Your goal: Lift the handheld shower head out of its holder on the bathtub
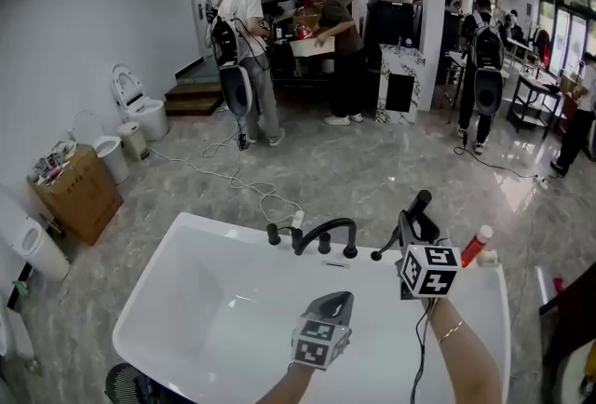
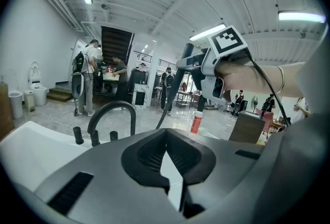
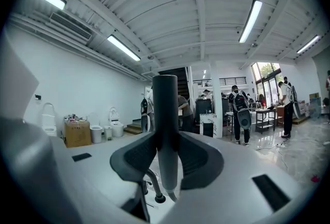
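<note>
The dark handheld shower head (image 1: pixel 418 207) stands upright over the far right rim of the white bathtub (image 1: pixel 177 249), beside the black faucet (image 1: pixel 326 231). My right gripper (image 1: pixel 413 223) is shut on its handle. In the right gripper view the handle (image 3: pixel 166 130) sits upright between the pads, and a thin hose leaves its lower end. My left gripper (image 1: pixel 337 300) hovers over the tub basin, shut on nothing. The left gripper view shows the faucet (image 2: pixel 111 114), the shower head (image 2: pixel 174 86) and the right gripper (image 2: pixel 203 70) ahead of the left gripper (image 2: pixel 166 134).
A red-capped bottle (image 1: pixel 477 244) stands on the tub's right rim. A cardboard box (image 1: pixel 79 193), bins and toilets line the left wall. Cables trail across the tiled floor behind the tub. Several people stand at tables further back.
</note>
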Demonstrator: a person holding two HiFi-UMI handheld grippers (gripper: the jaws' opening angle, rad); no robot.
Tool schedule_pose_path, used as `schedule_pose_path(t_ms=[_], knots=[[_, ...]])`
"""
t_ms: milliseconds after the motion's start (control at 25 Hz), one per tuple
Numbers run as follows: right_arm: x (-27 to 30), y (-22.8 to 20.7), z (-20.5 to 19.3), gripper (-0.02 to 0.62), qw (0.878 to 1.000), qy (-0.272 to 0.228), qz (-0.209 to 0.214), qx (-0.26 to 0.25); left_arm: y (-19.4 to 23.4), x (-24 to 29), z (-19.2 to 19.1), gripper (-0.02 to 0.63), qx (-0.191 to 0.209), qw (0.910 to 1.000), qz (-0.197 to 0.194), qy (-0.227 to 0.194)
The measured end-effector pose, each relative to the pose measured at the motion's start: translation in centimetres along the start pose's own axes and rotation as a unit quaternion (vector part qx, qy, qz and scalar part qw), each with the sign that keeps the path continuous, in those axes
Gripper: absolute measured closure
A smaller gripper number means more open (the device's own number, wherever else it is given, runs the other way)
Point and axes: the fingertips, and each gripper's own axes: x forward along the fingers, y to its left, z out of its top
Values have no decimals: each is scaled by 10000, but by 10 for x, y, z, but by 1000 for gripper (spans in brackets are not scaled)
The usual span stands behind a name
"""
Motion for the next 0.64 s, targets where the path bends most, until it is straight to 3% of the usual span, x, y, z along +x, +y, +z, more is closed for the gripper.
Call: schedule_pose_path(t_ms=[640], knots=[[2,-5,1,460,10000,-4,-52,75,4,5,-1,588,13,10000,3,-51]])
